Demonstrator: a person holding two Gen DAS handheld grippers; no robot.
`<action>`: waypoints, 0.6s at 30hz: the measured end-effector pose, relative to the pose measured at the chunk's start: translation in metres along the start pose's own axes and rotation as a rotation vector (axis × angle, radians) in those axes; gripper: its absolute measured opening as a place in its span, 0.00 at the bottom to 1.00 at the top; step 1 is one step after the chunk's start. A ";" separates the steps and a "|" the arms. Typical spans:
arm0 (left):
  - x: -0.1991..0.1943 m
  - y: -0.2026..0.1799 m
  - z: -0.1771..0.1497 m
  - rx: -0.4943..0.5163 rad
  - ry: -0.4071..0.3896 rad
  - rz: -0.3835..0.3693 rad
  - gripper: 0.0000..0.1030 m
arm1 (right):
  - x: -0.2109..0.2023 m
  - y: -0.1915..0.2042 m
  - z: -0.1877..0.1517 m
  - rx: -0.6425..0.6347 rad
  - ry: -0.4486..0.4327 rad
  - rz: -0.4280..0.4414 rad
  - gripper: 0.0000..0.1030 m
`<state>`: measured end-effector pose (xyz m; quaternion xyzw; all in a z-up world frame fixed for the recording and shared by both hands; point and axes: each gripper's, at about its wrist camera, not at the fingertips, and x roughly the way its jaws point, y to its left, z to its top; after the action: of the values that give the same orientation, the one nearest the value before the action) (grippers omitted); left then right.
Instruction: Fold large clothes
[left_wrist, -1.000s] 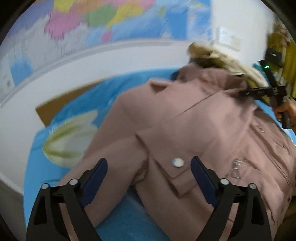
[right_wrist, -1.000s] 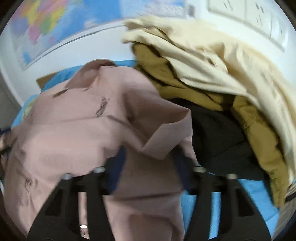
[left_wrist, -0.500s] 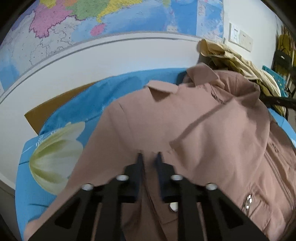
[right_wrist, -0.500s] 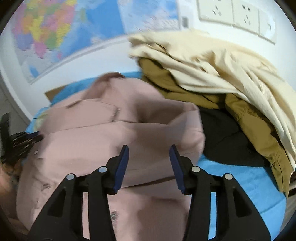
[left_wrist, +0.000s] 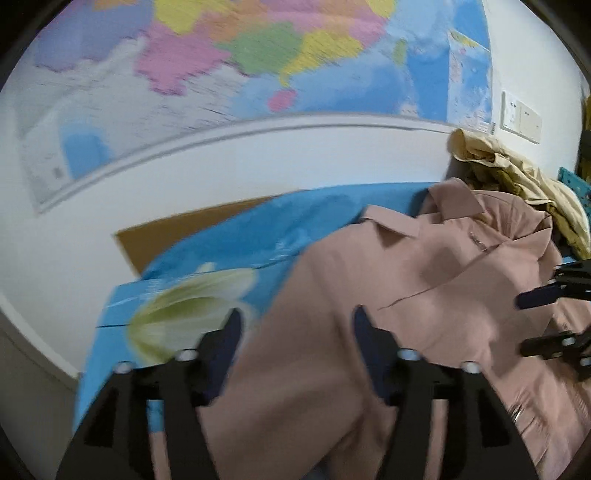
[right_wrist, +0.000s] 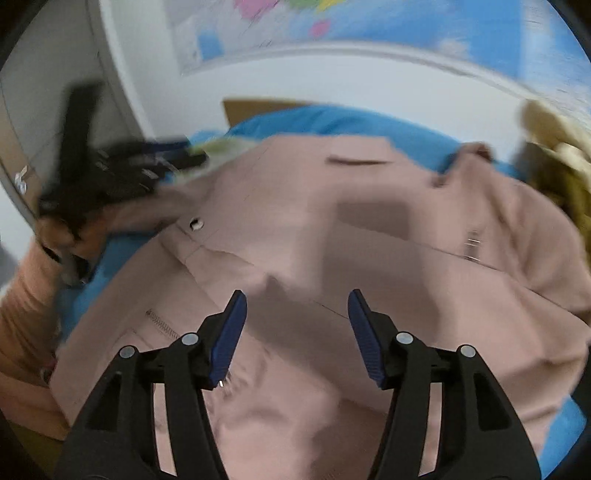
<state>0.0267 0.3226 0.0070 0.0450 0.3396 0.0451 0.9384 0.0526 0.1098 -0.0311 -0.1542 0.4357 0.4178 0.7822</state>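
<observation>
Left hand-held gripper (left_wrist: 293, 325) let go since half-second back, jaws spread wide, empty, over pink coat (left_wrist: 424, 295). Right hand-held gripper (right_wrist: 293, 308) also wide, holding nothing. Coat lay spread on blue-covered table (left_wrist: 229, 243), beside clothes pile (left_wrist: 517, 181).

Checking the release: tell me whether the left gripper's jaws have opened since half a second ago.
Yes. The left gripper was pinched on the pink coat; now its jaws stand wide apart.

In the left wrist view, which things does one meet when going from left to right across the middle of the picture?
White flower print on the blue sheet → pink jacket → right gripper at the right edge.
</observation>
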 end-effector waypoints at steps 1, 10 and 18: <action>-0.010 0.009 -0.004 0.001 -0.006 0.035 0.65 | 0.012 0.002 0.004 -0.009 0.018 -0.012 0.54; -0.078 0.105 -0.076 -0.028 0.084 0.152 0.75 | 0.008 -0.013 0.005 0.109 -0.003 -0.037 0.51; -0.062 0.086 -0.120 0.209 0.235 0.195 0.67 | -0.009 0.032 0.000 0.038 -0.029 0.101 0.58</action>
<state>-0.1018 0.4072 -0.0358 0.1693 0.4438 0.1051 0.8737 0.0249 0.1247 -0.0202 -0.1111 0.4394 0.4503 0.7693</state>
